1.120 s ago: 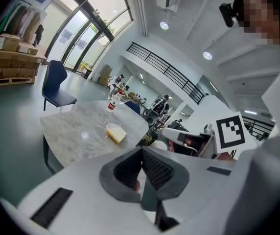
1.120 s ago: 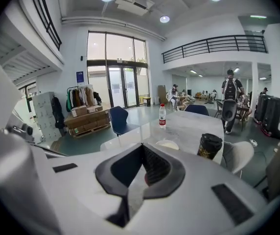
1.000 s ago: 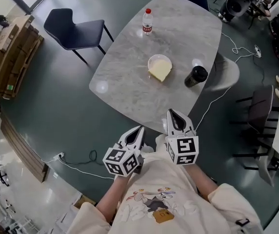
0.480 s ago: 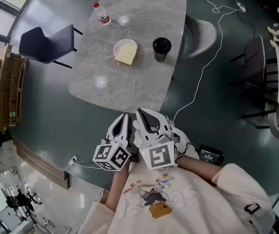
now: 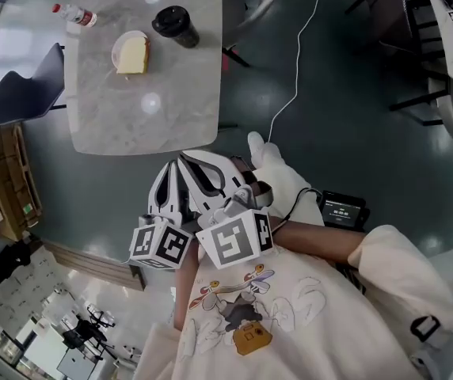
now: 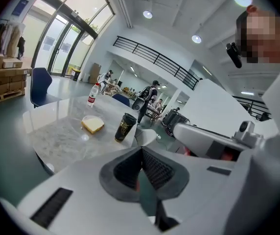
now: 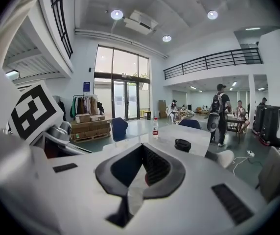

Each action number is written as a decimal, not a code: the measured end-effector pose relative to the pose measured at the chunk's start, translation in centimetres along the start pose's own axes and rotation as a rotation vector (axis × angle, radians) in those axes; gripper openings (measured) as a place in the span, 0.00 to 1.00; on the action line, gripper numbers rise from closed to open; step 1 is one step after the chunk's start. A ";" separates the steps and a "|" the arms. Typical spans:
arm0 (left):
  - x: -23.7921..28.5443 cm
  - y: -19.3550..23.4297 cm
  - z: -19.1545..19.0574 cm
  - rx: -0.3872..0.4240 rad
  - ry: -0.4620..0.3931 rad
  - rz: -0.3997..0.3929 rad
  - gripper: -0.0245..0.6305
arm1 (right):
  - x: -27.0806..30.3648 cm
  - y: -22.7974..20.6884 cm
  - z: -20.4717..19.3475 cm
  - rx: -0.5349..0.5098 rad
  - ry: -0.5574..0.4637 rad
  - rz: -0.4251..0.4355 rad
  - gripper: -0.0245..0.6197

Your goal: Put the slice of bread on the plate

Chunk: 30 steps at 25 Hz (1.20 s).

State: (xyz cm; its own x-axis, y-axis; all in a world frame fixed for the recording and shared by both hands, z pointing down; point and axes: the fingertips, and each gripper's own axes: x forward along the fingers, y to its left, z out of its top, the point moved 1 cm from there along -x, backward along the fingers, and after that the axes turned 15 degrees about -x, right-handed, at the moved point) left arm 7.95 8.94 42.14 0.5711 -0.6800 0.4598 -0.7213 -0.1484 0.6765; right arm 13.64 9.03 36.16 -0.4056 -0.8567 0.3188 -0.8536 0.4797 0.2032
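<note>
A yellow slice of bread (image 5: 133, 55) lies on a small white plate (image 5: 119, 51) on the grey marble table (image 5: 139, 109), at the upper left of the head view. The left gripper view shows the same bread (image 6: 93, 126) on the table, well ahead of the jaws. Both grippers are off the table, close to the person's chest and side by side. My left gripper (image 5: 167, 174) (image 6: 141, 150) is shut with nothing in it. My right gripper (image 5: 185, 160) (image 7: 141, 148) is also shut and empty. The right gripper view does not show the bread.
On the table stand a black cup (image 5: 174, 26) (image 6: 126, 127) and a water bottle (image 5: 74, 14) (image 7: 155, 128). A blue chair (image 5: 20, 93) stands left of the table. A white cable (image 5: 290, 77) and a small black device (image 5: 344, 210) lie on the floor. People stand in the background.
The head view has swung, so the table now sits farther off at the upper left. Both grippers have drawn back from the table edge and closer together. The bread stays on the plate.
</note>
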 end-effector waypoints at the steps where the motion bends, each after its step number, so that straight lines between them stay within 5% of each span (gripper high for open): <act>1: 0.2 -0.4 -0.5 -0.001 0.003 -0.001 0.05 | -0.4 -0.4 -0.5 0.003 0.004 -0.003 0.05; 18: -1.0 -1.1 0.3 -0.010 -0.071 -0.052 0.05 | -0.4 1.6 -0.6 -0.148 -0.009 0.060 0.05; 30: -1.3 -0.8 0.6 -0.009 -0.047 -0.068 0.05 | 0.3 2.9 -0.7 -0.123 0.028 0.094 0.05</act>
